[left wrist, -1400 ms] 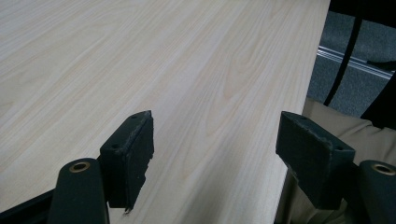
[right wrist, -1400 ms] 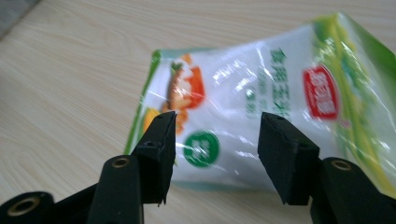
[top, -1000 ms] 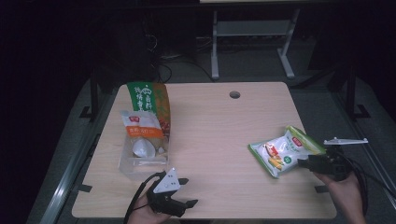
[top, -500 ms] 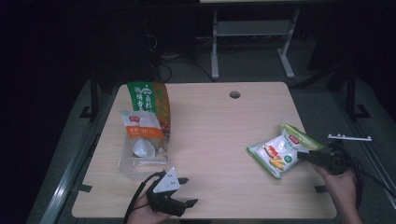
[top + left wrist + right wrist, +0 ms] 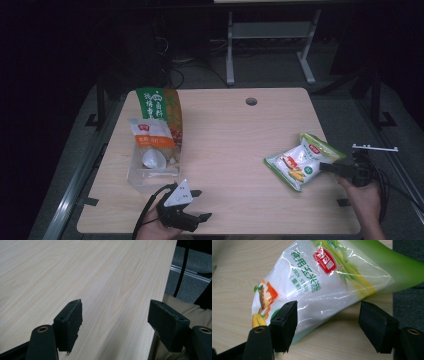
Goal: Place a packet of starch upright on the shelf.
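A white and green corn starch bag (image 5: 300, 161) lies near the table's right edge; the right gripper view shows the bag (image 5: 319, 282) close up, its side between the jaws. My right gripper (image 5: 334, 169) (image 5: 327, 325) is open, the left jaw against the bag's lower edge and the right jaw clear of it. At the front edge my left gripper (image 5: 198, 204) (image 5: 115, 320) is open over bare wood, nothing between its jaws.
A clear plastic tub (image 5: 150, 172) at the left holds a tall green and orange bag (image 5: 161, 109) and a smaller white and orange pouch (image 5: 150, 137). A round cable hole (image 5: 251, 101) sits near the far edge. The light wooden table (image 5: 230, 135) is bare mid-way.
My right gripper has edged a little right and toward the front beside the corn starch bag. The left gripper has stayed put.
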